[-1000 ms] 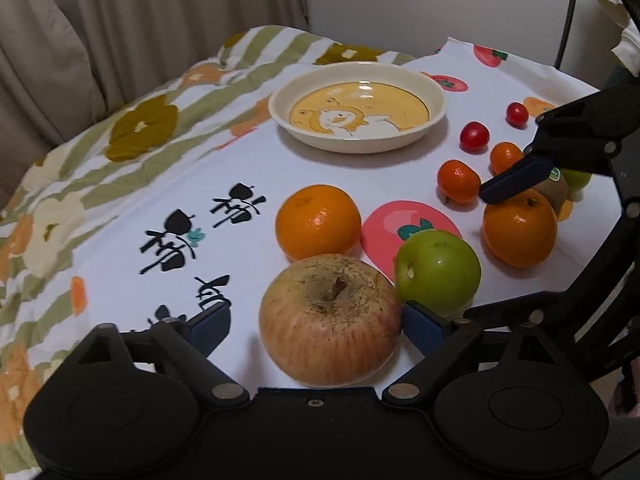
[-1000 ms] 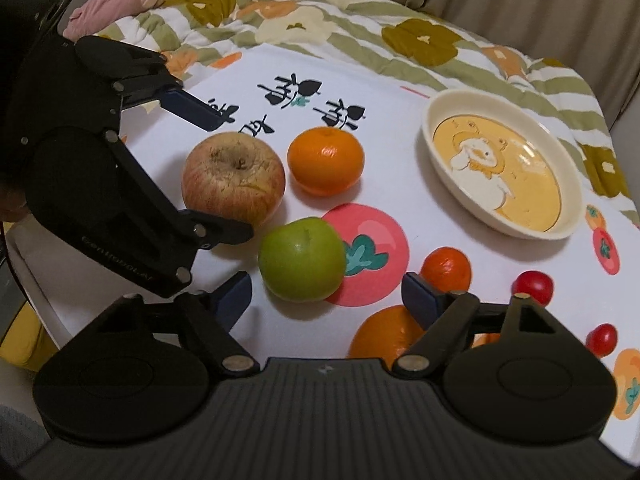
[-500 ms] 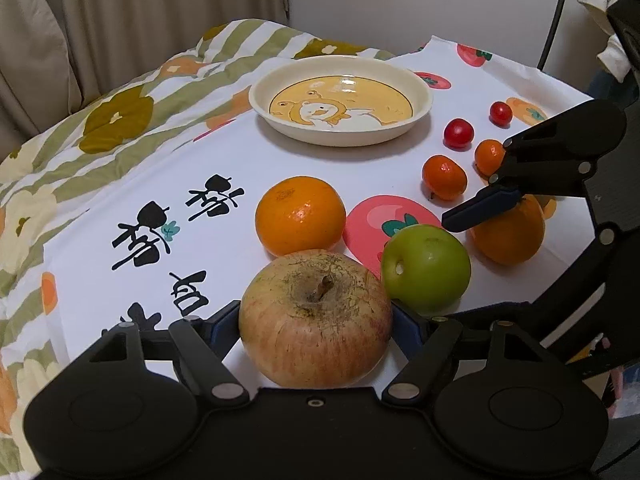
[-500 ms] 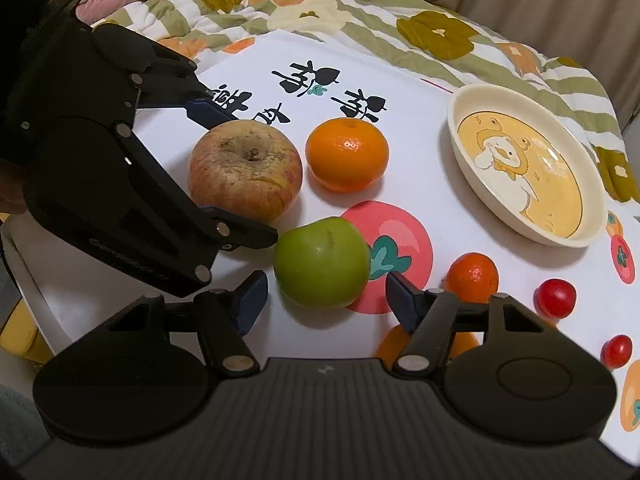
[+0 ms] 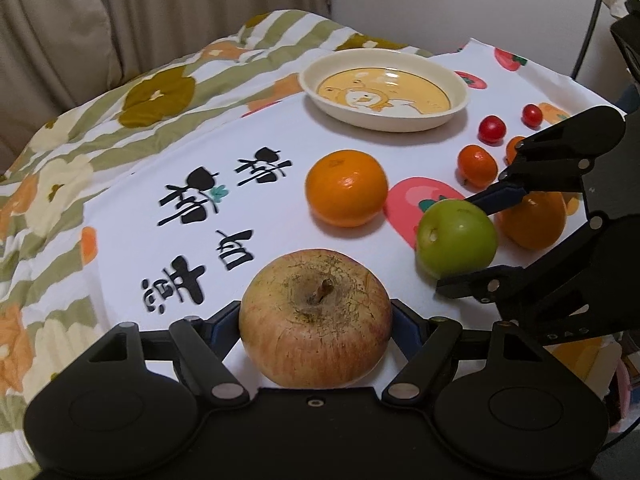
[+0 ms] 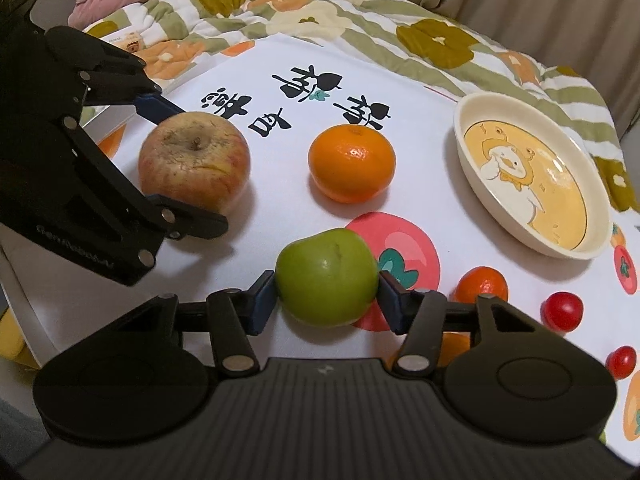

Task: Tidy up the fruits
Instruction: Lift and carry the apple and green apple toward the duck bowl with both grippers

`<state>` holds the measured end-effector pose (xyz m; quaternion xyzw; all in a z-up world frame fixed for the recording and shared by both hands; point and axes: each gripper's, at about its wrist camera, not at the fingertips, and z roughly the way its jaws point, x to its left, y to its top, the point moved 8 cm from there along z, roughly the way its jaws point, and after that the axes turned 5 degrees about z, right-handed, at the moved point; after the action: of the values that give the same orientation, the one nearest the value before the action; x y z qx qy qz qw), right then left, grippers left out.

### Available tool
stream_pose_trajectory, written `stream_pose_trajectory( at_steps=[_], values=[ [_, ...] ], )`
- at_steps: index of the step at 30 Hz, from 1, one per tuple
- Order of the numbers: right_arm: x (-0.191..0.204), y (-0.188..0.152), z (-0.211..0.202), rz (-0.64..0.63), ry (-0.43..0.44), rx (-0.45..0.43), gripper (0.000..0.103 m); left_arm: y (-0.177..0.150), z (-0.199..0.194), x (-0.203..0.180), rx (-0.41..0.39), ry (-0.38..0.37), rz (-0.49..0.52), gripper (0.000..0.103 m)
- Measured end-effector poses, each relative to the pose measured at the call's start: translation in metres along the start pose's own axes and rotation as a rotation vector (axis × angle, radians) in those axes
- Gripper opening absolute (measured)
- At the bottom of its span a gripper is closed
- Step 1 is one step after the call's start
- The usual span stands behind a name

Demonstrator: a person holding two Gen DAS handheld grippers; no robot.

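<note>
Left wrist view: left gripper (image 5: 316, 322) clamped on the big round red-yellow apple (image 5: 315, 316), blue pads pressing both flanks. Stem pointing up and slightly toward the round cream bowl with cartoon print (image 5: 384, 90); skin rough, brown russet around the stem, red stripes lower. Sitting well in front of the bowl, on the white cloth with black characters (image 5: 224, 208); characters blurred, not readable for sure. Between apple and bowl, a large round orange (image 5: 346, 188). Right of the orange, the round green apple (image 5: 456, 240) with the right gripper (image 5: 480, 240) closed around it.

Right wrist view: right gripper (image 6: 327, 298) clamped on the green apple (image 6: 327, 278), pads touching both sides; smooth skin, thin brown mark on top; stem direction cannot be told. Positioned near the bowl (image 6: 520, 236), over a pink printed fruit. Red-yellow apple (image 6: 194, 162) farther from the bowl, stem up, inside the left gripper (image 6: 180, 164). Faint lettering on that gripper, unreadable. Two small red cherry tomatoes (image 6: 562, 310) below the bowl.
</note>
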<state>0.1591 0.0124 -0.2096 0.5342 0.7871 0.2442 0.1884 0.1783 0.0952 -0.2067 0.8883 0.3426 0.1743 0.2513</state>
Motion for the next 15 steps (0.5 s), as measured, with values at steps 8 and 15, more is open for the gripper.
stream_pose_trajectory(
  at_steps=[8,15],
  values=[
    [-0.005,0.010,-0.038,0.049,0.007,-0.157,0.069,0.008,-0.024,0.007,-0.045,0.040,-0.063,0.080],
    [-0.023,0.027,-0.073,0.084,0.019,-0.233,0.069,0.036,-0.041,0.004,-0.083,0.081,-0.124,0.080]
  ],
)
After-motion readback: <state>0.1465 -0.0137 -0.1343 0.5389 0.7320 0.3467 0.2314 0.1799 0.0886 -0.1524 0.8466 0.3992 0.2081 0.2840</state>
